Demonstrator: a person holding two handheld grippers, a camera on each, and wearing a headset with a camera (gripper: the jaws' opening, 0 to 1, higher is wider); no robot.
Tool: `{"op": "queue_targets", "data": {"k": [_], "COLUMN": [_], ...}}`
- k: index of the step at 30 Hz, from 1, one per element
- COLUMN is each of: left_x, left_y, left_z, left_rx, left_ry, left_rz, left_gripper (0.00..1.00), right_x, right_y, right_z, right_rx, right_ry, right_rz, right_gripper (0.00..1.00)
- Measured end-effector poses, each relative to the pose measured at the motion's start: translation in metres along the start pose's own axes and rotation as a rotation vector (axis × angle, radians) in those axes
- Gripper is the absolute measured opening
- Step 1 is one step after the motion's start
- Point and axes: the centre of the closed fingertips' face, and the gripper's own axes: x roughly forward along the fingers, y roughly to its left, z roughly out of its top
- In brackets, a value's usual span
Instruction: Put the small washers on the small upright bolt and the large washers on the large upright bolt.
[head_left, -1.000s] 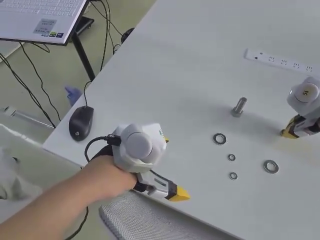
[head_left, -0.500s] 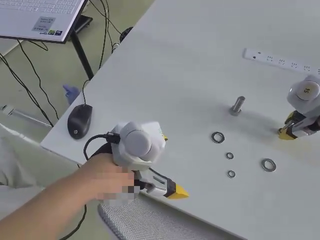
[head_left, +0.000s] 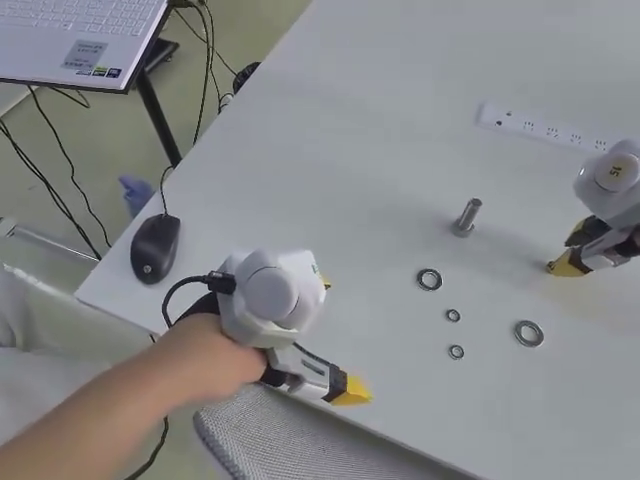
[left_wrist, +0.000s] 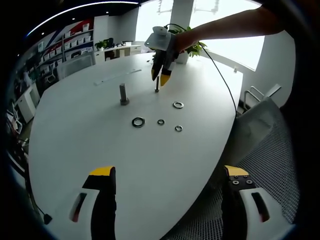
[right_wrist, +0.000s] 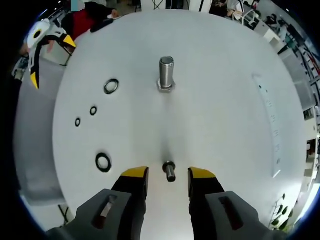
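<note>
Head view. White table (head_left: 380, 110) spans the field from 12 to 5 o'clock. Open laptop (head_left: 75, 35) at 10 o'clock, on a black stand (head_left: 160, 105) beyond the table's edge. Black mouse (head_left: 153, 249) at 9 o'clock, on the table near its corner, with its cord leading toward 12 o'clock. White power strip (head_left: 545, 128) at 2 o'clock, lying flat. Black cables (head_left: 55, 180) cross the floor at 9 o'clock. Grey mesh chair (head_left: 270, 445) at 6 o'clock, just beside the table's near edge.
</note>
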Motion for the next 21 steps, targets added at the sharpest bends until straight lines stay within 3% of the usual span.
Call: {"op": "queue_targets", "data": {"k": [11,21], "left_x": [-0.010,-0.020], "left_y": [0.003,0.004], "left_z": [0.012,0.011], "left_rx": [0.011,0.039], "left_ry": [-0.029,-0.027], "left_rz": [0.003,0.005], "left_gripper": [0.88,0.88], "right_x": [-0.017,-0.031], "right_y": [0.013,0.031], "right_z": [0.008,0.020], "right_rx": [-0.001,0.020], "right_ry": [0.002,-0.027], "right_rz": [-0.023,-0.040], "right_gripper": [0.35,0.34]}}
